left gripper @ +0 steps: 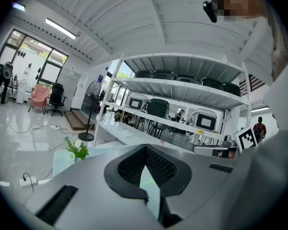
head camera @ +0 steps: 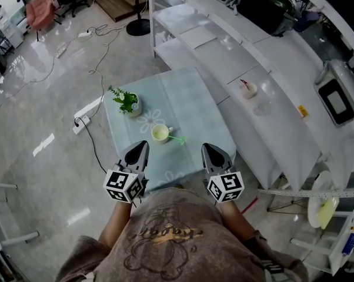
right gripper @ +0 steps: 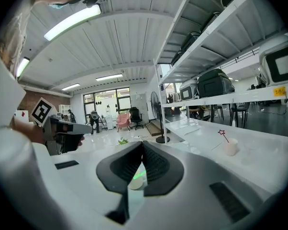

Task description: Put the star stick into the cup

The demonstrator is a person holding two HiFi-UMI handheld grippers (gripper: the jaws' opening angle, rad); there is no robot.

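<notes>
Beside cup, star stick; shirt print seemingly illegible.

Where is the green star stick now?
Head view: the star stick lies on the table, just right of the cup, ahead of the right gripper.

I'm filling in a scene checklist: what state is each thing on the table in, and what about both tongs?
Left tongs: shut, empty.
Right tongs: shut, empty.
Cup: upright, no stick inside.
Star stick: lying on the table beside the cup.
Potted plant: upright.
</notes>
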